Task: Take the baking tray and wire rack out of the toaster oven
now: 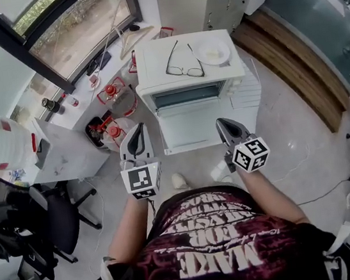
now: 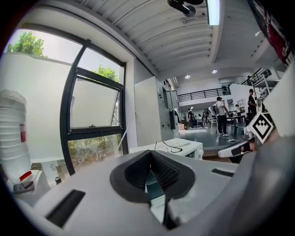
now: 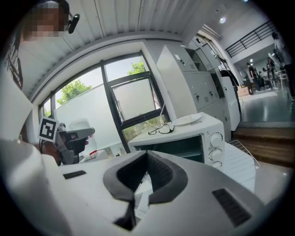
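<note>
Left tongs (image 2: 150, 152) — pads pressed together, nothing between them. Right tongs (image 3: 147, 153) are the same: closed and empty. You hold both out in front of you, one to each side of the door (image 1: 193, 128), short of it and touching nothing.

The door of the toaster oven (image 1: 151, 62) lies dropped open toward you. The cavity (image 1: 188, 95) behind it is dark. Neither the baking tray nor the wire rack can be made out in any view, so I judge them to be inside on their rails. Check that as you come lower.

For the reach:
- Spread the tongs before they get to the mouth, since closed pads will only shove a lip back.
- Come in over the open door, not onto it. It is hinged and likely to give under weight.
- Pinch the front edge of whichever piece sits nearest and draw it straight out along its rails, kept flat. A tilt will likely jam it.
- Two pinches spaced well apart should stop it twisting.

On the oven top rest a pair of glasses (image 1: 184, 65) and a plate (image 1: 212, 52) — loose, so avoid jolting the body. A pale slatted panel (image 1: 245, 90) sits just beside the oven's right side; what it is I cannot tell.
</note>
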Available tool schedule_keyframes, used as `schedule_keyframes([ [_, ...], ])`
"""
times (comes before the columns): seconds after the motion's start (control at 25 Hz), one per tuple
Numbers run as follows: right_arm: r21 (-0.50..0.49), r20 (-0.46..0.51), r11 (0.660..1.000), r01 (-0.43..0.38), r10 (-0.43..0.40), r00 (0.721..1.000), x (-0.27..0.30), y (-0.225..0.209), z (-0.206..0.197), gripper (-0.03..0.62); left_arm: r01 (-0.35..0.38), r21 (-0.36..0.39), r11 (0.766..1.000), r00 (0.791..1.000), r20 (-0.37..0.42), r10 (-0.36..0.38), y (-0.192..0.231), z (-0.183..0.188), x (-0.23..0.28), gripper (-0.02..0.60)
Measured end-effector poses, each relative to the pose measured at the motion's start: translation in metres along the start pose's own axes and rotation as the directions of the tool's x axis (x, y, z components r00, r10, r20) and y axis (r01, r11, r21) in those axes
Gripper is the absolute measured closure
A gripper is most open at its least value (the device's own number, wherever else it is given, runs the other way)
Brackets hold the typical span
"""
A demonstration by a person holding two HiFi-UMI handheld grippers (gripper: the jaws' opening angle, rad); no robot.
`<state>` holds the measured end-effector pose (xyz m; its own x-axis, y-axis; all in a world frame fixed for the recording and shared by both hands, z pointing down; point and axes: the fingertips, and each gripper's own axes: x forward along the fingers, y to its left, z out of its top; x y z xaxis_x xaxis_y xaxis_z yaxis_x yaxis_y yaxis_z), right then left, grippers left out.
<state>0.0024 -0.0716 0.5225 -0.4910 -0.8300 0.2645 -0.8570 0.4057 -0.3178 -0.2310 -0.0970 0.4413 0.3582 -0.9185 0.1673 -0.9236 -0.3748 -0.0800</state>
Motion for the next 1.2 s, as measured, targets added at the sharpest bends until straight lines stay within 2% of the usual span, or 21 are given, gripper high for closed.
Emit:
schedule_keyframes([
  [0.08,0.043,0.002,0.999,0.018,-0.018,1.0,0.011,0.004,-0.002,0.591,0.017,-0.004,1.0,1.0,0.003,-0.017,0.015,0.0,0.009,0.575],
  [0.24,0.111,-0.017,0.993,0.036,-0.035,0.999,0.019,0.008,-0.011,0.591,0.047,-0.093,0.995,0.999,0.001,-0.047,0.033,-0.005,0.03,0.575],
  [0.32,0.139,-0.035,0.989,0.045,-0.041,0.999,0.023,0.004,-0.018,0.591,0.058,-0.103,0.993,0.998,-0.003,-0.059,0.033,-0.009,0.043,0.575],
  [0.6,0.233,-0.072,0.971,0.048,-0.032,0.997,0.047,-0.018,-0.032,0.591,0.091,-0.092,0.992,0.995,-0.021,-0.094,0.022,-0.019,0.1,0.575],
  [0.8,0.286,-0.148,0.958,0.025,0.019,0.989,0.082,-0.037,-0.048,0.591,0.164,-0.083,0.983,0.98,-0.097,-0.171,0.01,-0.033,0.146,0.575],
  [1.0,0.339,-0.194,0.94,0.019,0.05,0.98,0.109,-0.058,-0.06,0.591,0.16,-0.029,0.987,0.986,-0.053,-0.161,0.013,-0.026,0.184,0.575],
  [1.2,0.337,-0.232,0.941,-0.002,0.085,0.969,0.131,-0.071,-0.067,0.589,0.175,0.001,0.985,0.981,-0.082,-0.174,0.003,-0.04,0.207,0.575],
])
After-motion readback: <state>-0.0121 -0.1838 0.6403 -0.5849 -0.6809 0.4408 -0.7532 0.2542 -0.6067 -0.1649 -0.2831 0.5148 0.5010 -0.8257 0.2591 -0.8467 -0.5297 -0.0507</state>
